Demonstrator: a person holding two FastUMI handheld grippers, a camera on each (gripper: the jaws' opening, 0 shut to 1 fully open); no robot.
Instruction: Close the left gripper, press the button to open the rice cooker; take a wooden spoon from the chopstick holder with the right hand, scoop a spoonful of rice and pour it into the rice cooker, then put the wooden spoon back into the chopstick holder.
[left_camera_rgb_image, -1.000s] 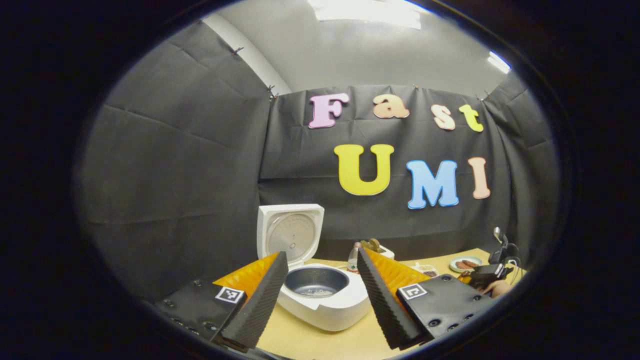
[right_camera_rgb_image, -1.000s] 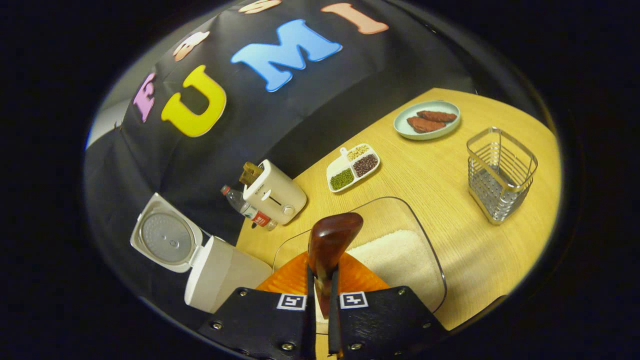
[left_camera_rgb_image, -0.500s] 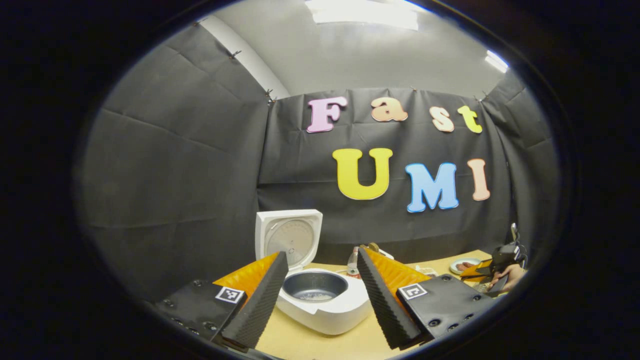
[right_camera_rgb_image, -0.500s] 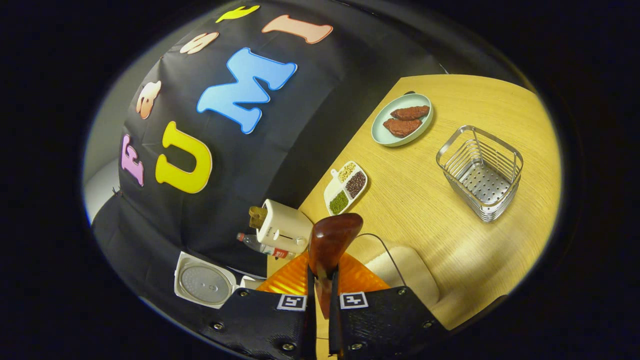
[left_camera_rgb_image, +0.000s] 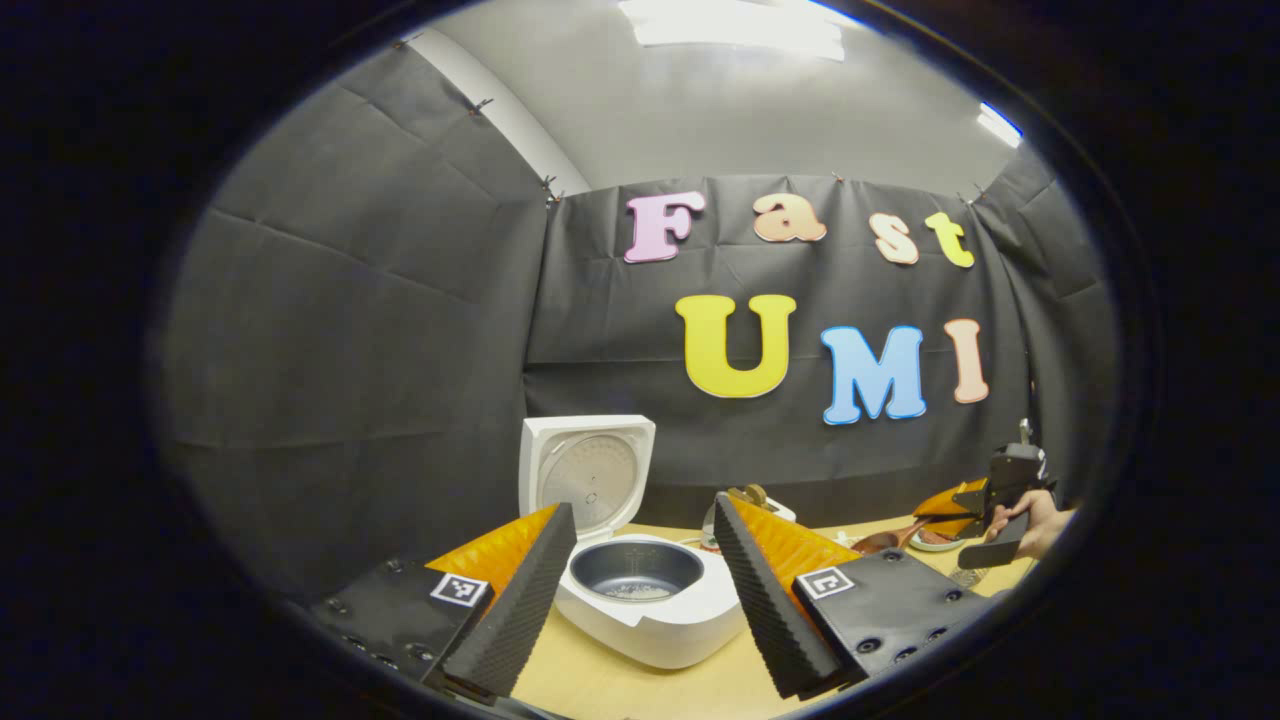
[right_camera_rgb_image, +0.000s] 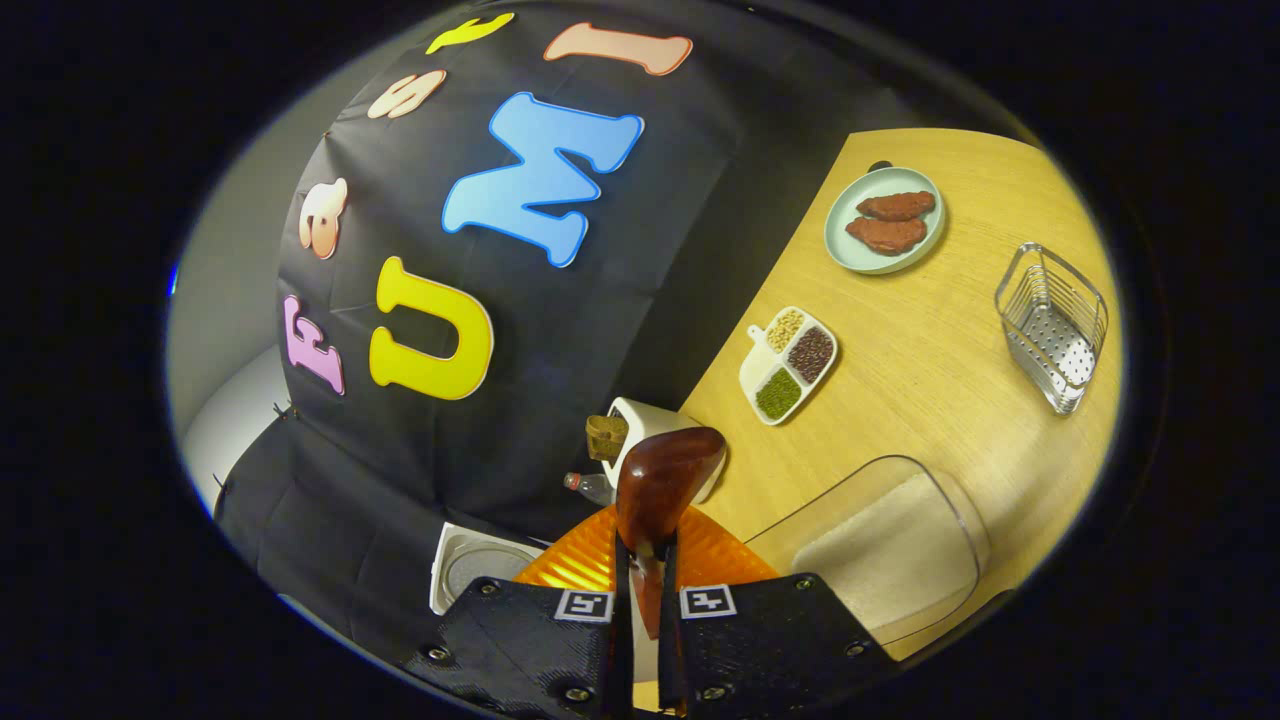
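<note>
1. Black cloth (left_camera_rgb_image: 360, 330) hangs as the booth's wall on the left, back and right sides, creased and sagging in soft folds
2. Small clips (left_camera_rgb_image: 548, 187) pin the cloth along its top edge where the panels meet
3. Above the cloth rises a plain grey wall (left_camera_rgb_image: 740, 110), with a pale strip (left_camera_rgb_image: 500, 110) running slantwise down to the clips
4. A long ceiling light (left_camera_rgb_image: 735, 22) glows bright at the top, and a smaller light (left_camera_rgb_image: 998, 122) shines at the upper right
5. The bench (right_camera_rgb_image: 930, 330) has a light wood-grain top, butting against the cloth at the back, with a glare patch near its right end
</note>
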